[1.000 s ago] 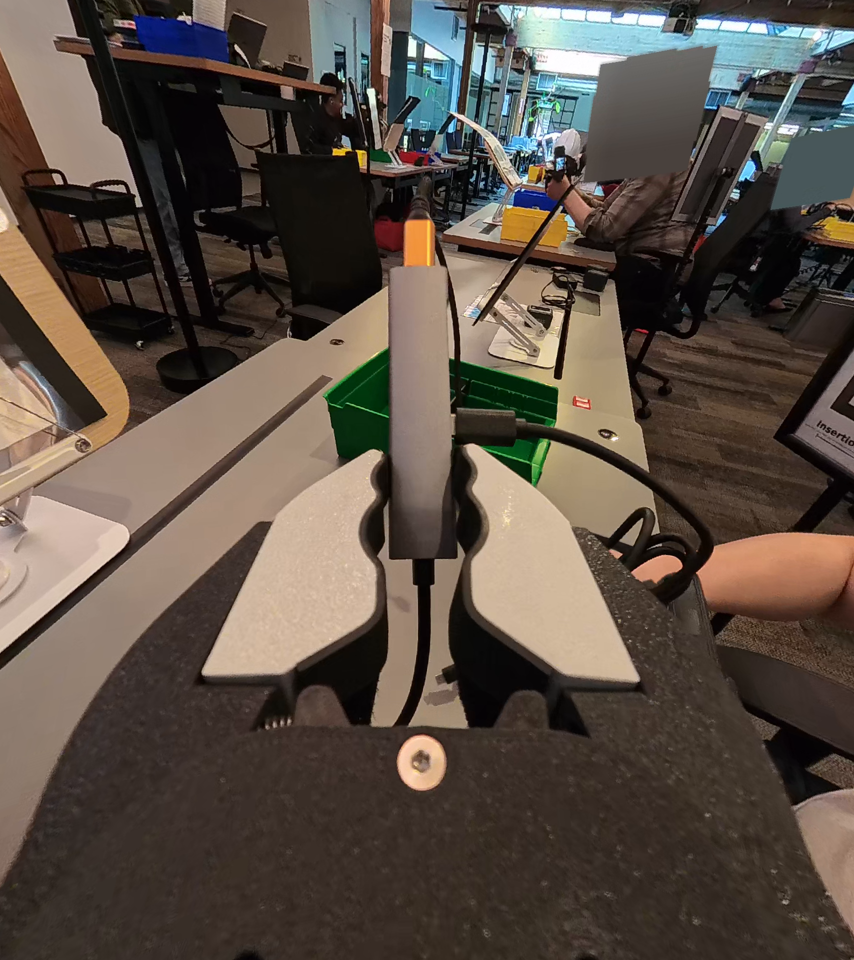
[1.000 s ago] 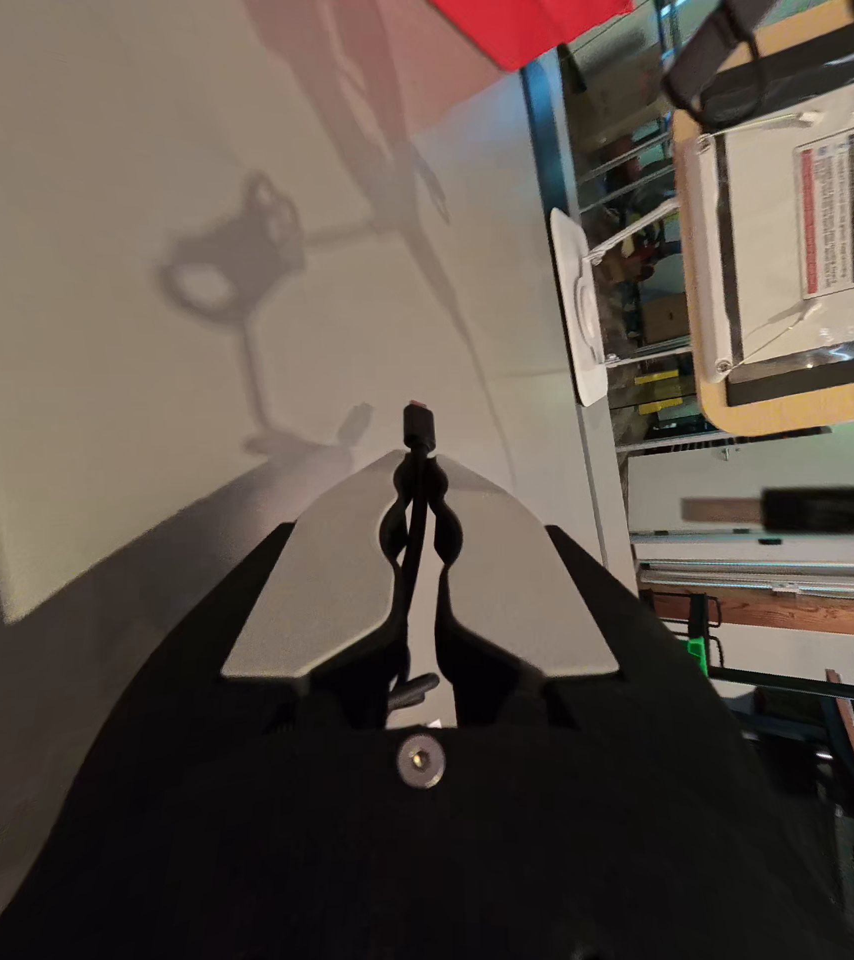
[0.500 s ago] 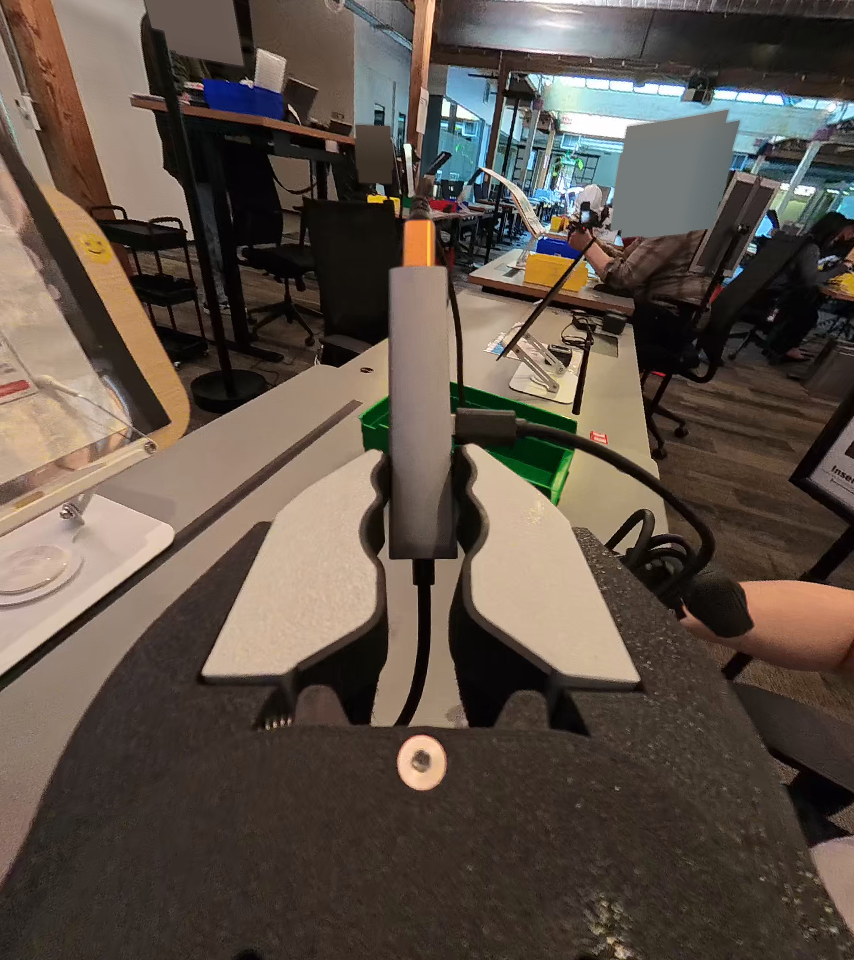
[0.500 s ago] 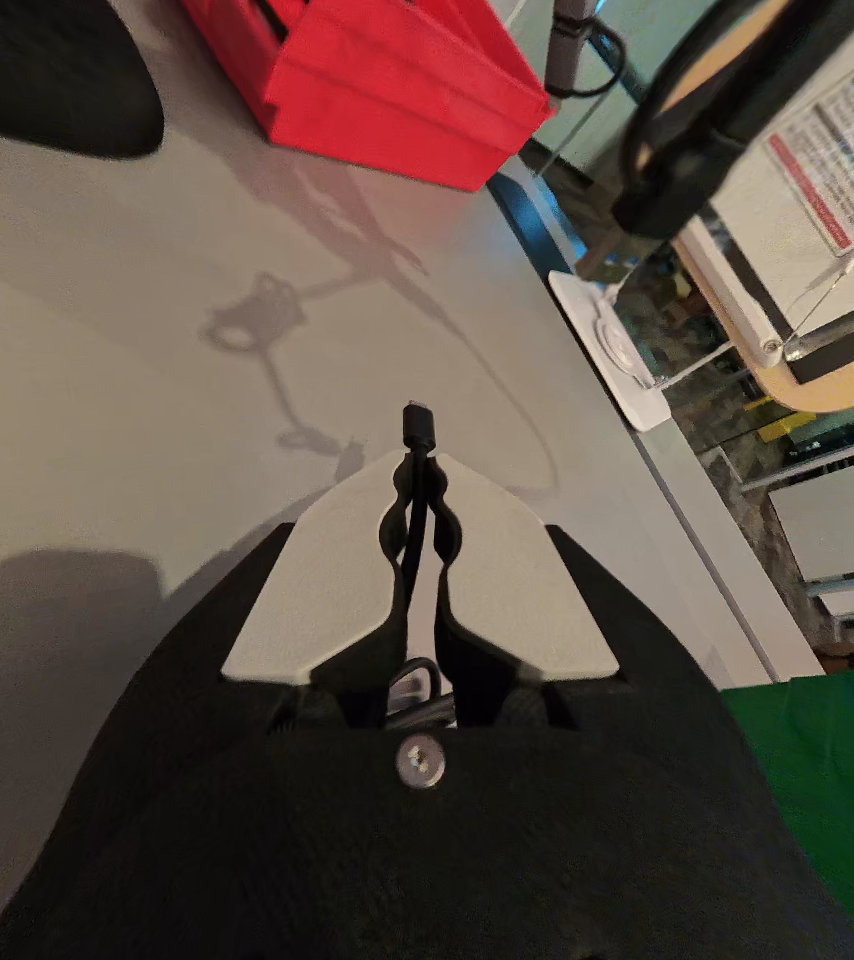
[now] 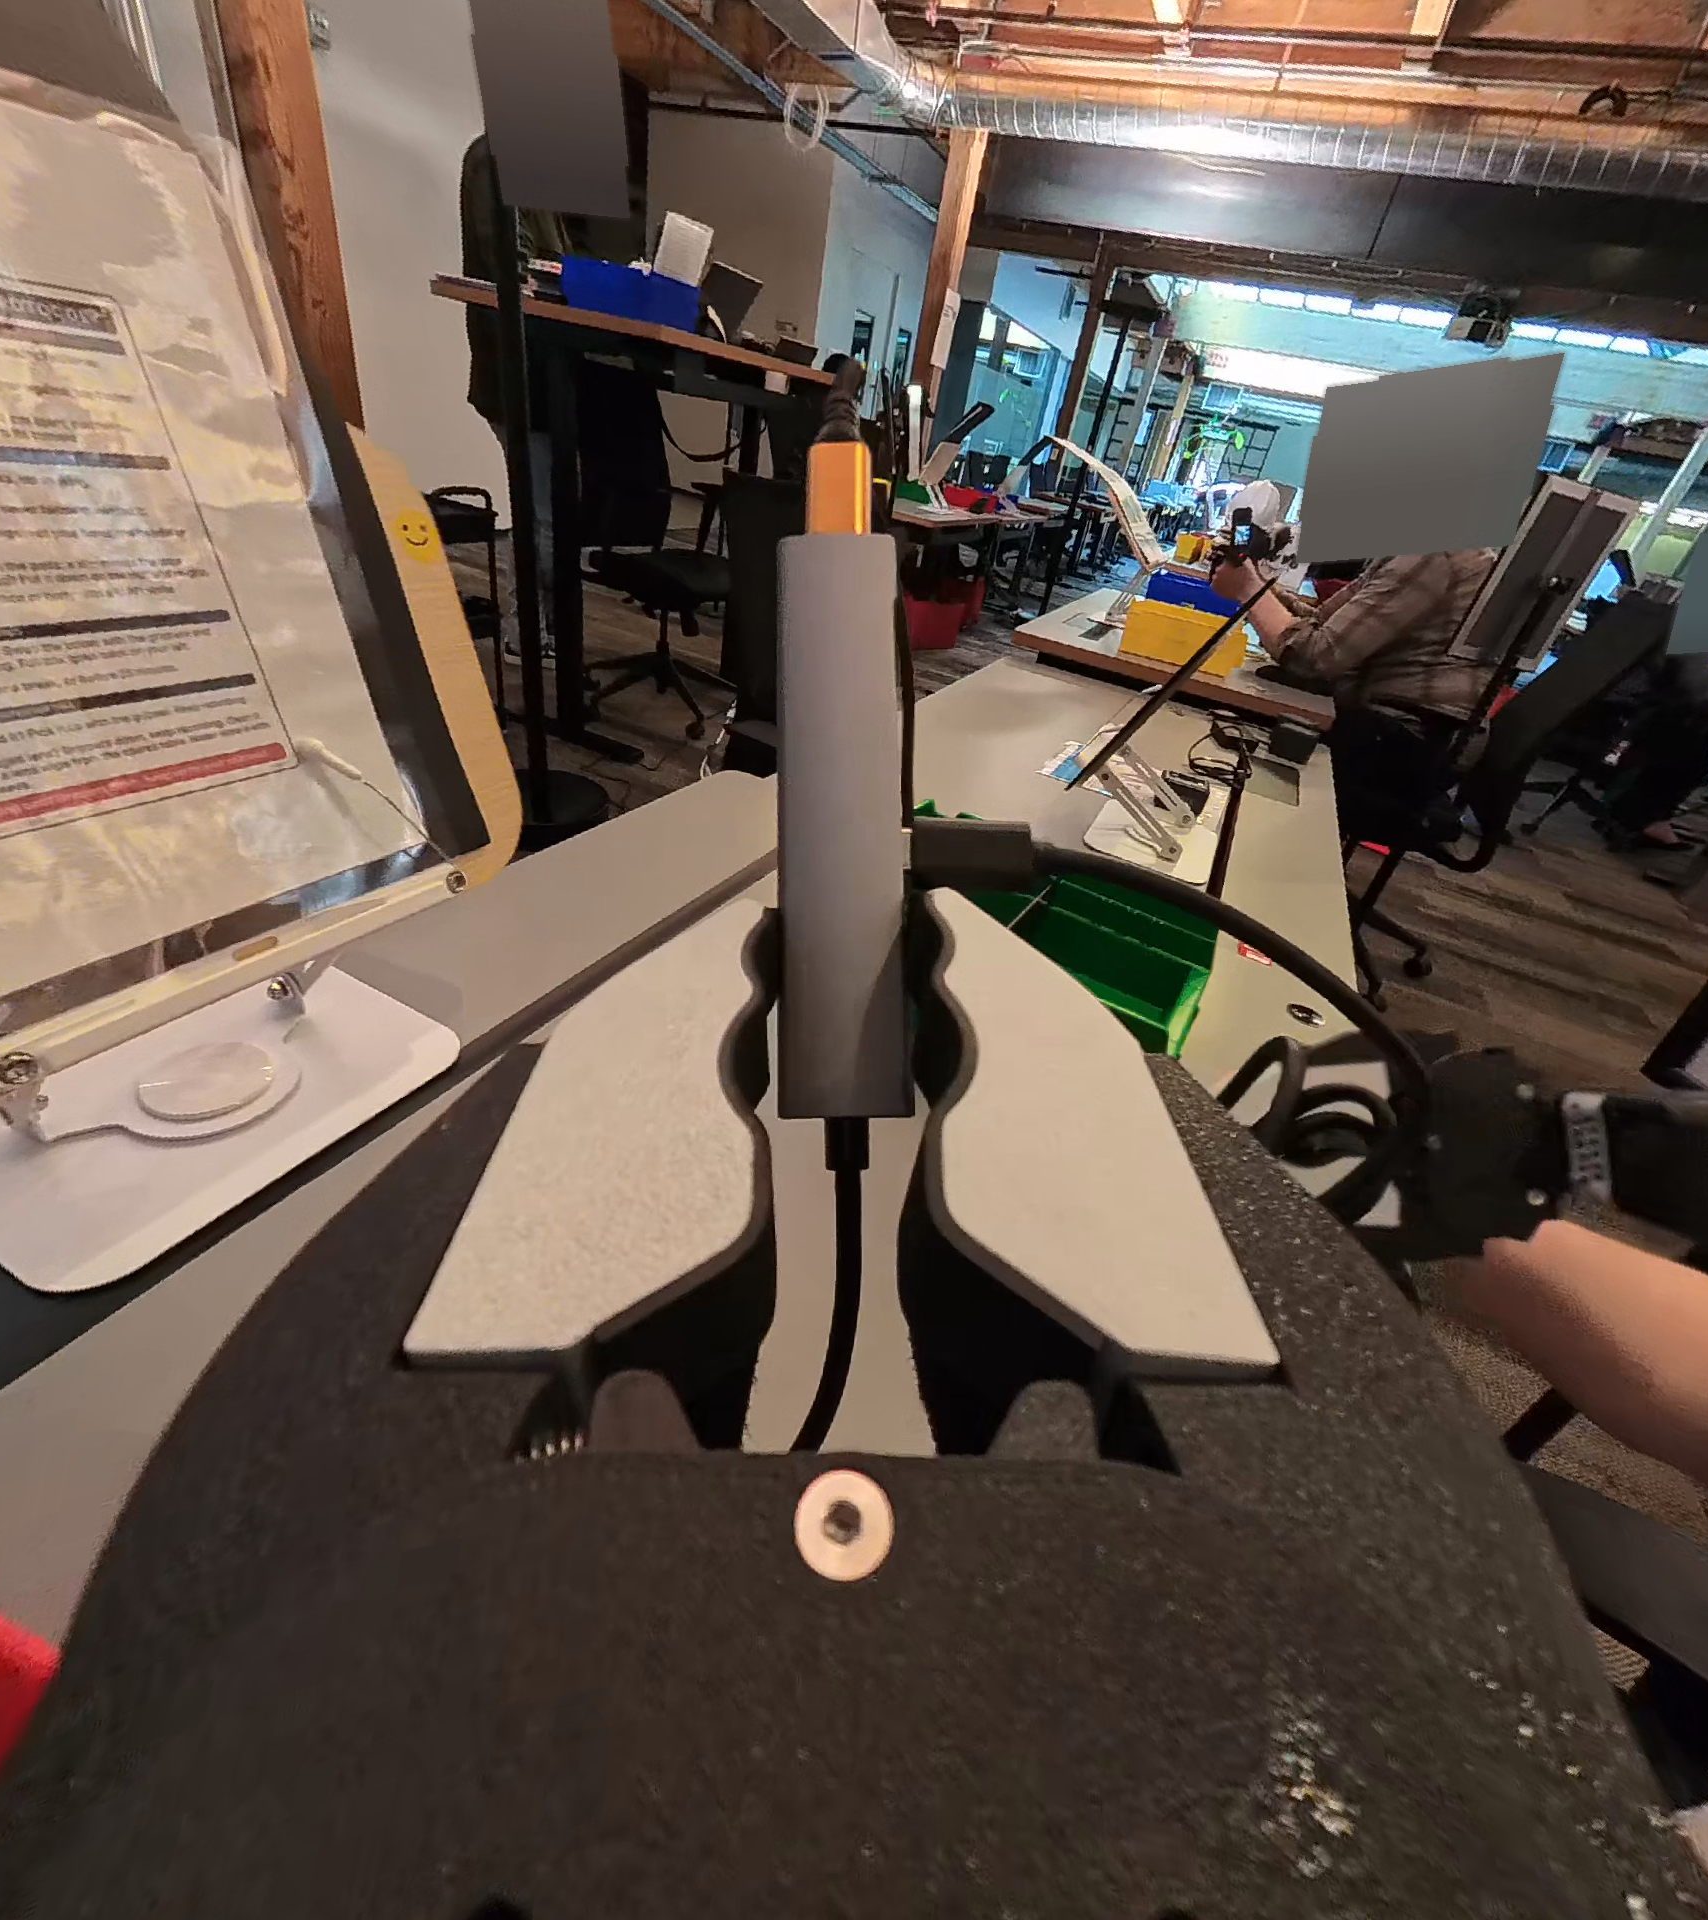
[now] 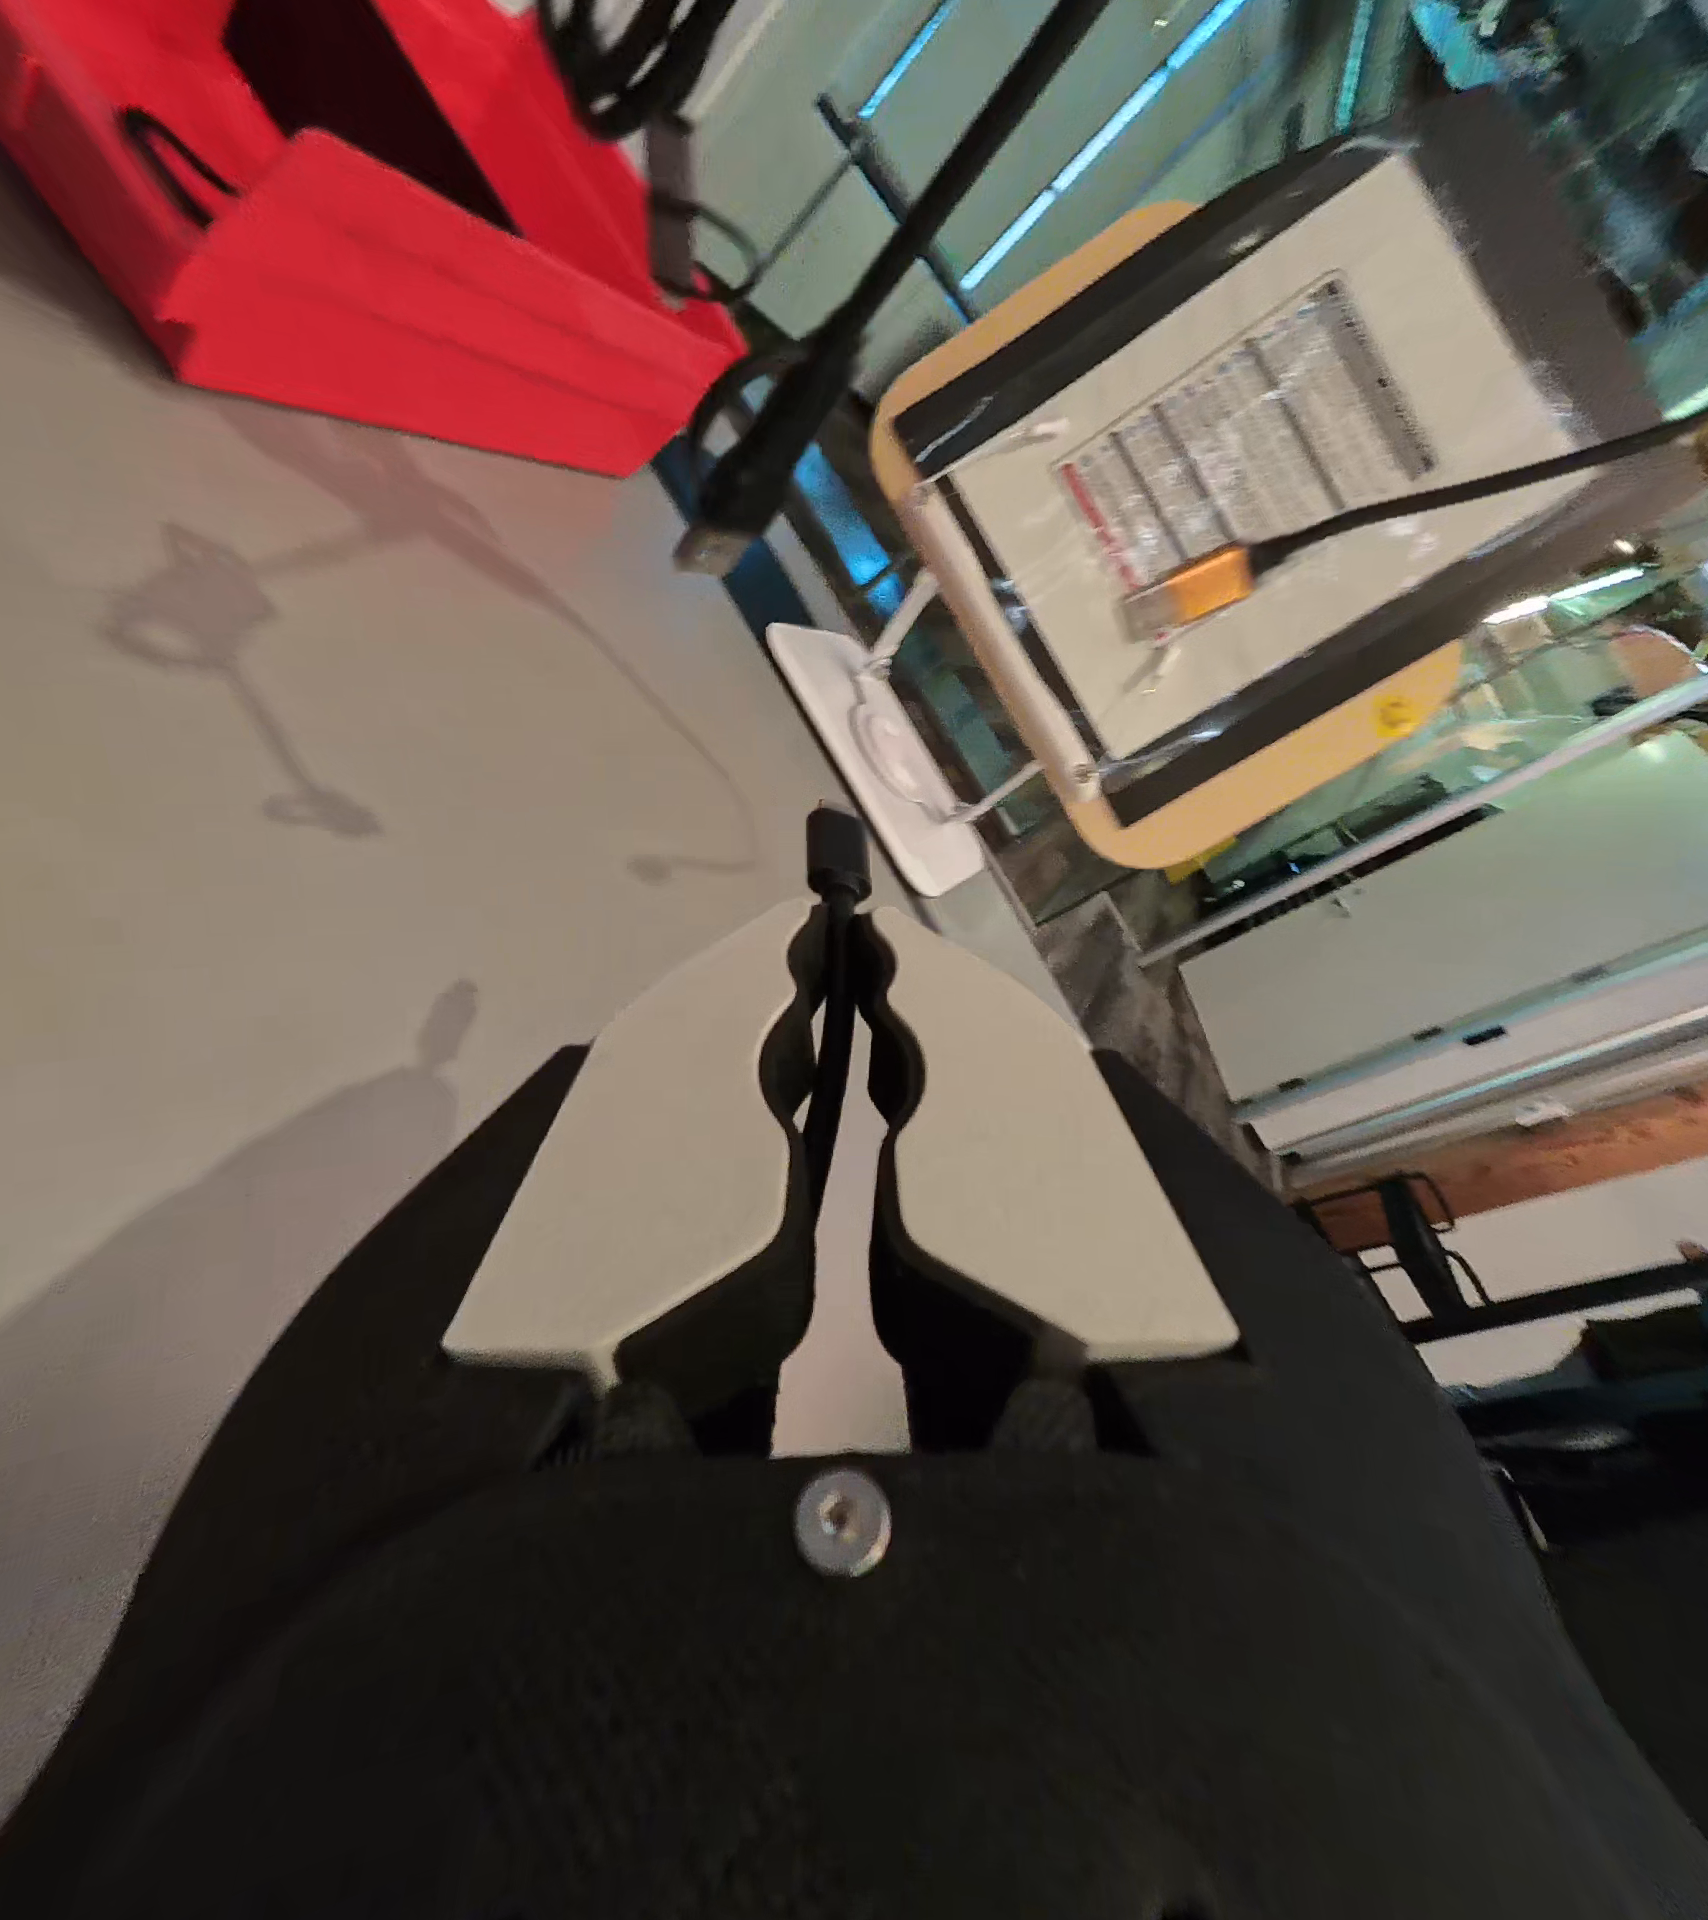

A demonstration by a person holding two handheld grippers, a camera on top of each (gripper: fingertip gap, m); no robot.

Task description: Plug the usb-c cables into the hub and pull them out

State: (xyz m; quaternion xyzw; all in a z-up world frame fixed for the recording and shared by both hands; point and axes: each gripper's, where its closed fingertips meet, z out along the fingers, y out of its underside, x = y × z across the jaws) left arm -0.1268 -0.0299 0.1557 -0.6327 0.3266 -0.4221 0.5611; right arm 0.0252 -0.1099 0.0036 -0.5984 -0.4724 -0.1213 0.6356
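Observation:
In the left wrist view my left gripper (image 5: 842,920) is shut on a grey USB hub (image 5: 839,790) that stands upright between the fingers. An orange plug (image 5: 837,499) sits in the hub's top end. A black plug (image 5: 969,852) sits in its right side, and its cable loops off to the right. A black lead (image 5: 845,1247) leaves the hub's lower end. In the right wrist view my right gripper (image 6: 839,916) is shut on a thin black USB-C cable. Its plug (image 6: 834,847) sticks out past the fingertips above the grey table (image 6: 310,935). An orange plug (image 6: 1205,590) shows far off, blurred.
A sign stand (image 5: 123,582) on a white base is close at the left, also in the right wrist view (image 6: 1203,499). A green bin (image 5: 1110,945) lies behind the hub. A red bin (image 6: 393,249) holds cables. A gloved hand (image 5: 1515,1153) is at the right. Tip to tip, the grippers are about 25 centimeters apart.
Both grippers keep their hold. The left gripper with the hub has moved up and nearer the sign stand. The right gripper has swung so the sign stand and orange plug come into view.

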